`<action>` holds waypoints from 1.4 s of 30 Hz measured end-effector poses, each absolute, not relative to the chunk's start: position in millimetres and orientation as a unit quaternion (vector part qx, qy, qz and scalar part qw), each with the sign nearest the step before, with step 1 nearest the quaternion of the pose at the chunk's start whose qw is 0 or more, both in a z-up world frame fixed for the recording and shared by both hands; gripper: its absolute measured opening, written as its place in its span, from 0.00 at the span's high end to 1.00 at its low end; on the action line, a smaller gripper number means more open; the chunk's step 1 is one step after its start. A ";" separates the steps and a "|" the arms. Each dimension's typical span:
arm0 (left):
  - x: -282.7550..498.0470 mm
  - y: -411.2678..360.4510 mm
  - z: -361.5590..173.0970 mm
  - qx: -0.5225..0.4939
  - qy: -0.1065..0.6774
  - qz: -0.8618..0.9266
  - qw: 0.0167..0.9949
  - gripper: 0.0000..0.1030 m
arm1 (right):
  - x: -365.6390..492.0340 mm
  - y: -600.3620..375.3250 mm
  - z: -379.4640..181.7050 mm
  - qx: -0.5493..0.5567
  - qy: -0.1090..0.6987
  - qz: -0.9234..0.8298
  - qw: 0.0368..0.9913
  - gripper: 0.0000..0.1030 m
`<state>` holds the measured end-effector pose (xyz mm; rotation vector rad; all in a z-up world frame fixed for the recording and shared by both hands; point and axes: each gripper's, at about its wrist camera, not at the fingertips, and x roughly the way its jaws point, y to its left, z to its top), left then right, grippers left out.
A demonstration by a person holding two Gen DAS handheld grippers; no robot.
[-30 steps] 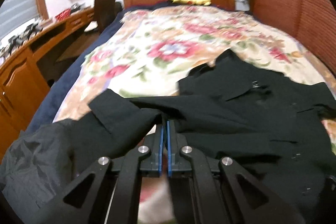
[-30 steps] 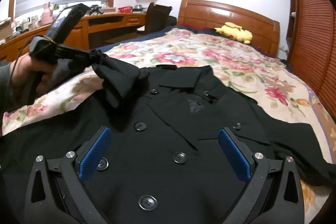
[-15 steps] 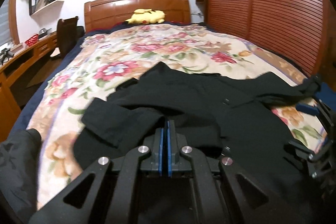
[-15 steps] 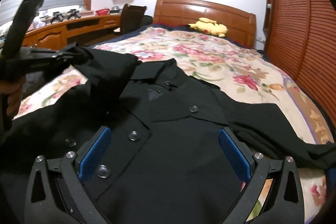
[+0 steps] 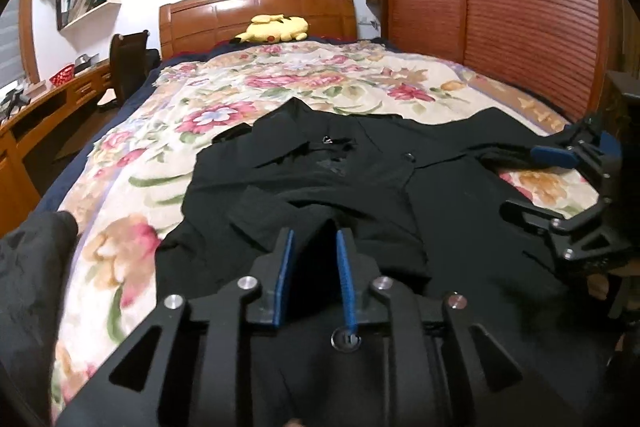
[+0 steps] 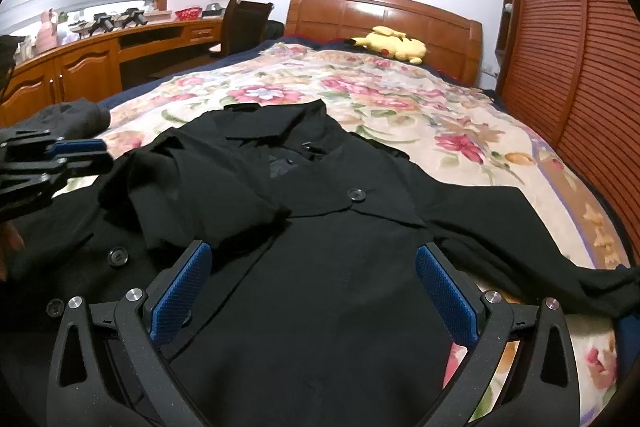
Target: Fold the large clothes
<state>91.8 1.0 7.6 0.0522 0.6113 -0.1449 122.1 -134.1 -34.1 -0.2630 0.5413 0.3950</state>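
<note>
A large black buttoned coat (image 6: 320, 227) lies front-up on the floral bedspread (image 6: 400, 95); it also shows in the left wrist view (image 5: 360, 179). Its left sleeve (image 6: 192, 195) is folded across the chest. Its right sleeve (image 6: 520, 223) stretches out to the right. My left gripper (image 5: 314, 235) is partly open just above the folded sleeve (image 5: 304, 219), holding nothing. My right gripper (image 6: 312, 267) is wide open over the coat's lower front, empty. Each gripper also shows in the other's view, the right (image 5: 568, 179) and the left (image 6: 52, 159).
A second dark garment (image 5: 28, 267) lies at the bed's left edge. A yellow plush toy (image 6: 390, 45) sits by the wooden headboard (image 6: 384, 11). A wooden desk (image 6: 80, 59) and chair (image 6: 240, 23) stand left; a slatted wardrobe (image 6: 580, 47) stands right.
My left gripper carried the left sleeve across onto the coat's chest, then opened and let it go. My right gripper stayed open over the coat.
</note>
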 end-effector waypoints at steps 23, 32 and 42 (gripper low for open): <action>55.9 72.8 -9.1 0.003 0.280 -0.006 0.960 0.69 | 132.3 -56.3 -36.5 -0.144 0.268 0.268 0.914 0.00; 50.3 87.7 -8.1 -0.008 0.271 0.010 0.963 0.66 | 142.4 -15.6 -39.7 -0.160 0.281 0.305 0.896 0.11; 48.5 98.4 -7.6 -0.011 0.263 0.030 0.964 0.63 | 159.9 28.4 -68.9 -0.217 0.326 0.330 0.859 0.35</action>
